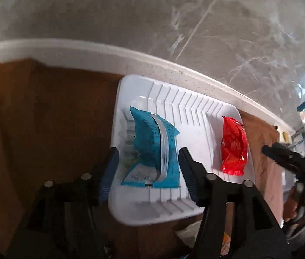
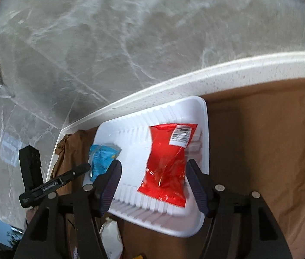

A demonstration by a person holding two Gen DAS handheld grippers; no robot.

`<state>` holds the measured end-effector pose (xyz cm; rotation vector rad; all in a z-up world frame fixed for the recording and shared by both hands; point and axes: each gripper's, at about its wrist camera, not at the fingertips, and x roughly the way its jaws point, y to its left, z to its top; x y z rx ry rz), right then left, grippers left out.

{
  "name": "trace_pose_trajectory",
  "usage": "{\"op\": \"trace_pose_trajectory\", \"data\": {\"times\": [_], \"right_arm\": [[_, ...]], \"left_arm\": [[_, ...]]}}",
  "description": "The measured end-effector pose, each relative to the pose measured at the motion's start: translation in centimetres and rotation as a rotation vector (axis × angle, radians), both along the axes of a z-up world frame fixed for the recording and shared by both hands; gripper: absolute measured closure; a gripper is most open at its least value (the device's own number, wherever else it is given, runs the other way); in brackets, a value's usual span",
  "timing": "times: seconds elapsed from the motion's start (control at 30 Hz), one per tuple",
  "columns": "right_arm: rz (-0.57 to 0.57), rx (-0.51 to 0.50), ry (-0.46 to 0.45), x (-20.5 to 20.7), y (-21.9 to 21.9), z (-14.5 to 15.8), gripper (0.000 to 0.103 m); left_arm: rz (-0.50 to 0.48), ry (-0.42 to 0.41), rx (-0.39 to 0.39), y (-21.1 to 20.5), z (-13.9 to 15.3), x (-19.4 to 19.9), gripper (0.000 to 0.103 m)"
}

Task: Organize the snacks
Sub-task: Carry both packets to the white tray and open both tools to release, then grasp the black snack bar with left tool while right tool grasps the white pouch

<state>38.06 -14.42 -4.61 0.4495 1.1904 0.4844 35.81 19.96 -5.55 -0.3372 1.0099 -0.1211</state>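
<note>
A white ribbed tray (image 1: pixel 195 108) (image 2: pixel 128 129) lies on a brown cloth. In its left part lies a blue snack packet (image 1: pixel 150 149) (image 2: pixel 101 157), and my left gripper (image 1: pixel 149 172) stands open around it, the pads not pressing on it. A red snack packet (image 1: pixel 234 146) (image 2: pixel 165 168) lies in the tray's right part, barcode side up. My right gripper (image 2: pixel 154 183) is open with the red packet between its fingers, not squeezed. Each gripper also shows at the edge of the other's view: the right gripper (image 1: pixel 281 157) and the left gripper (image 2: pixel 55 181).
The brown cloth (image 1: pixel 44 118) (image 2: pixel 260 140) covers a white-edged counter (image 1: pixel 87 49) (image 2: pixel 217 75) with marbled floor beyond. A white packet (image 2: pixel 111 235) lies just in front of the tray. A person's hand (image 1: pixel 299 205) holds the right gripper.
</note>
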Motion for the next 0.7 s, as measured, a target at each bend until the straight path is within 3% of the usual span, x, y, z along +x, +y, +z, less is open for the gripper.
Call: {"op": "trace_pose_trajectory", "data": {"times": [0.33,0.5,0.7], "right_arm": [[0.137,-0.067,-0.092,-8.7,1.4,4.9,0.034],[0.217,-0.105,-0.082,-13.4,3.8,4.8,0.034],[0.304,-0.116,-0.038,-16.6,7.5,3.0,0.034]], "left_arm": [[0.009,-0.05,0.042,0.9,5.2,-10.0,0.044],[0.022,0.002,0.071,1.5,4.0,-15.1,0.044],[0.035,0.101,0.066,1.5,0.7,-18.0,0.044]]}}
